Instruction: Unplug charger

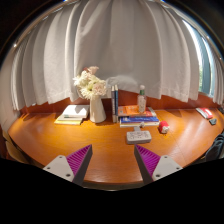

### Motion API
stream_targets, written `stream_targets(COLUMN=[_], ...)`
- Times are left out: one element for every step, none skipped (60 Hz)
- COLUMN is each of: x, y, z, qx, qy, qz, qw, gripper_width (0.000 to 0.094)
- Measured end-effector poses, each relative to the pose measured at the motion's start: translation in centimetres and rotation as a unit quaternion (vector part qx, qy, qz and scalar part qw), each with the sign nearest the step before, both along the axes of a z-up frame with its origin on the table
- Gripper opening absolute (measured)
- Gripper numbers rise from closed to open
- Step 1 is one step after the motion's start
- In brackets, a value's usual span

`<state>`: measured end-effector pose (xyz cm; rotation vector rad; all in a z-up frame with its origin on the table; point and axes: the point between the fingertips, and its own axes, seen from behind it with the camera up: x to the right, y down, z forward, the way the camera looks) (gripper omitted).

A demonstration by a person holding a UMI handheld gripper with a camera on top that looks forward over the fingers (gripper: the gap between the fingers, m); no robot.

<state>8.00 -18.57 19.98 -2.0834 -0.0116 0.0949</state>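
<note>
The gripper (111, 160) is held above a smooth, warm-toned wooden table (60, 140), its two fingers spread wide apart with nothing between them; each finger is a pale wedge faced with a ribbed magenta pad (80, 160). Just ahead of the fingers, slightly toward the right one, lies a small flat rectangular object (138, 136), light-coloured with a darker top; whether this is the charger cannot be told, and no plug or cable can be made out. Beyond it sits a low stack of books (138, 120) with blue edges, and near that a slim upright bottle (141, 99). Further left stands a pale cylindrical vase (97, 107) holding soft white flowers (90, 83), with a tall dark upright item (114, 102) just beside it. Far left of the vase lie flat books or papers (72, 115). A small red object (164, 127) rests off to the right. Behind everything hang long, pleated, off-white curtains (110, 45).
</note>
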Motion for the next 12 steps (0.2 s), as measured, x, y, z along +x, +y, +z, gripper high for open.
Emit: stream_targets(x=[-0.1,-0.2,-0.2,-0.3,-0.4,-0.4,-0.5,-0.5,-0.5,-0.5,-0.5,-0.5], y=[-0.1,-0.3,-0.4,-0.5,-0.6,-0.8,-0.9,-0.9,-1.0,-1.0,-1.1,-1.1], z=[-0.1,-0.1,-0.1,-0.2,-0.2,-0.3,-0.3,-0.3,-0.4,-0.3,-0.3,-0.3], qx=[0.000,0.000,0.001,0.000,0.000,0.000,0.000,0.000,0.001,0.002,0.002,0.003], qy=[0.000,-0.001,-0.001,0.000,0.000,0.000,0.000,0.001,0.001,0.001,0.000,0.000], qz=[0.000,0.000,0.000,0.000,0.001,0.001,0.000,0.000,0.000,-0.001,-0.001,-0.001], qw=[1.000,1.000,1.000,1.000,1.000,1.000,1.000,1.000,1.000,1.000,1.000,1.000], gripper_width=[0.0855,0.0853,0.0853,0.0854,0.0854,0.0854,0.0854,0.0855,0.0854,0.0856,0.0855,0.0855])
